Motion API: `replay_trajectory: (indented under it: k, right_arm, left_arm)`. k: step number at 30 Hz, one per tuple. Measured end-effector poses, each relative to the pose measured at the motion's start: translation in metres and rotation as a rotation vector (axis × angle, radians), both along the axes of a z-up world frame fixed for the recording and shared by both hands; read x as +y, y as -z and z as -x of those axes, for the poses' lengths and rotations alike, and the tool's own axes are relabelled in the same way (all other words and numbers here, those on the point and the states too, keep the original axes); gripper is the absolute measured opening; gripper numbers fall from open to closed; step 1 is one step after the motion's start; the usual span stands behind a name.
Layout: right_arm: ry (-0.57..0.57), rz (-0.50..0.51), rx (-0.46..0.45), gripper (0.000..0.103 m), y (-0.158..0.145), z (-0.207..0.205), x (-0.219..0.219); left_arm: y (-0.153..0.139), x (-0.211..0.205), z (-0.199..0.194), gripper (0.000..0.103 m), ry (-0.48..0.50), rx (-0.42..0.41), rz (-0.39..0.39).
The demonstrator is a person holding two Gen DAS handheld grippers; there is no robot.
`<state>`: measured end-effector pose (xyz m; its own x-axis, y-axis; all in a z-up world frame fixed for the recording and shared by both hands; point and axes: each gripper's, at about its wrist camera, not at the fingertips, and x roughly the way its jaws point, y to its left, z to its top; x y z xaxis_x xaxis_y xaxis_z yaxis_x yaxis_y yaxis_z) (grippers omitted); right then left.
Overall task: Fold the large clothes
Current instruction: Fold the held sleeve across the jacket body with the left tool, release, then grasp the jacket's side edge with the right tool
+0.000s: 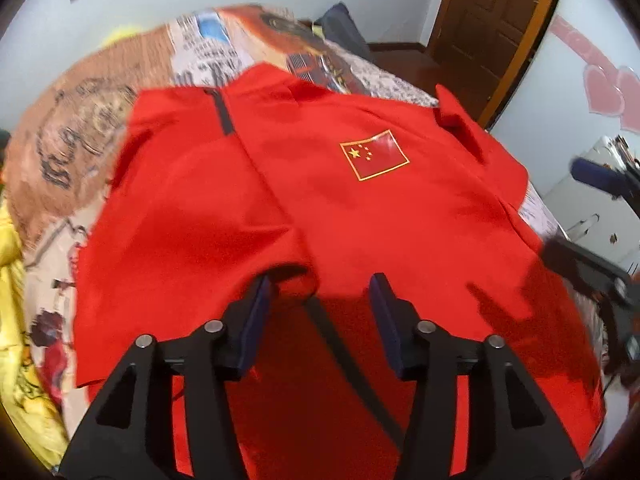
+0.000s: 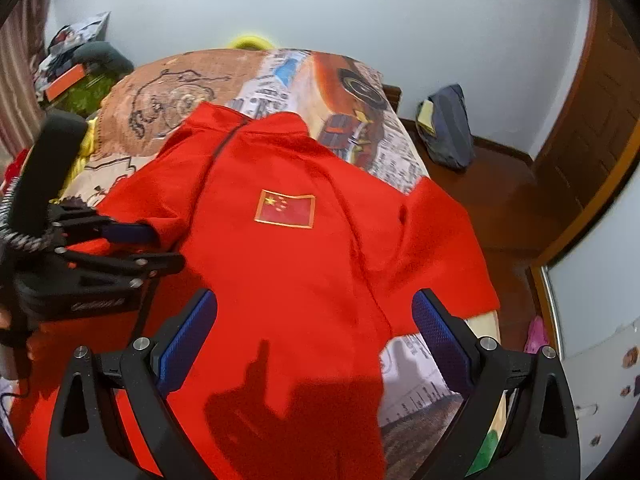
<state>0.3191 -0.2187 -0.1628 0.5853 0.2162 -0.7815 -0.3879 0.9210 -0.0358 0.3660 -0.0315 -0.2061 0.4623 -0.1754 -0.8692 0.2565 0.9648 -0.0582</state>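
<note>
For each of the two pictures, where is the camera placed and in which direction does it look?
Left wrist view: sits on the left claw, looks along its open fingers over the red jacket toward the collar; the right claw shows at the right edge.
Right wrist view: sits on the right claw, open above the jacket; the left claw shows at left.
Shared: the jacket, its flag patch, the printed bedspread.

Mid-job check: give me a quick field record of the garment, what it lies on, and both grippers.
garment: red jacket, spread front up, flag patch on chest
surface: bed with printed cover
left gripper: open, fingers over a raised jacket edge, not clamped
right gripper: open above jacket, holding nothing
fold: none clearly made yet
</note>
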Motion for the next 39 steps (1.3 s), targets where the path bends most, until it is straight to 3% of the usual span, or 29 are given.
replay_trajectory:
  k: [5,11,14,21,28,30,32,36,38,39]
  right_arm:
    - [-0.069,0.025,-0.023,0.097,-0.009,0.006,0.031]
    - [-0.218,0.077,-0.024,0.097,-0.008,0.012,0.089]
    - [-0.3,0.119,0.003,0.097,0.003,0.013,0.123]
    - [-0.48,0.23,0.086,0.096,0.045,0.025,0.202]
    - [-0.554,0.395,0.011,0.094,0.077,0.03,0.249]
    - [-0.562,0.39,-0.002,0.084,0.076,0.026,0.254]
    - [-0.568,0.349,0.016,0.065,0.072,0.023,0.256]
    - [-0.579,0.288,0.019,0.043,0.068,0.025,0.26]
    - [-0.586,0.253,0.045,0.019,0.067,0.025,0.261]
    - [-0.59,0.222,0.064,0.012,0.065,0.024,0.26]
  left_arm:
    - [-0.027,0.048,0.029,0.061,-0.064,-0.085,-0.032]
    - [-0.035,0.122,0.059,0.067,-0.203,-0.133,-0.092]
    - [-0.027,0.158,0.08,0.067,-0.269,-0.124,-0.115]
    - [0.003,0.216,0.113,0.067,-0.382,-0.061,-0.064]
    - [0.022,0.238,0.135,0.067,-0.422,-0.036,-0.075]
    - [0.026,0.243,0.138,0.067,-0.432,-0.029,-0.07]
    - [0.029,0.245,0.14,0.068,-0.44,-0.02,-0.059]
    - [0.035,0.246,0.138,0.067,-0.449,-0.009,-0.055]
    - [0.036,0.244,0.135,0.067,-0.45,-0.006,-0.049]
    - [0.036,0.243,0.133,0.068,-0.448,-0.007,-0.048]
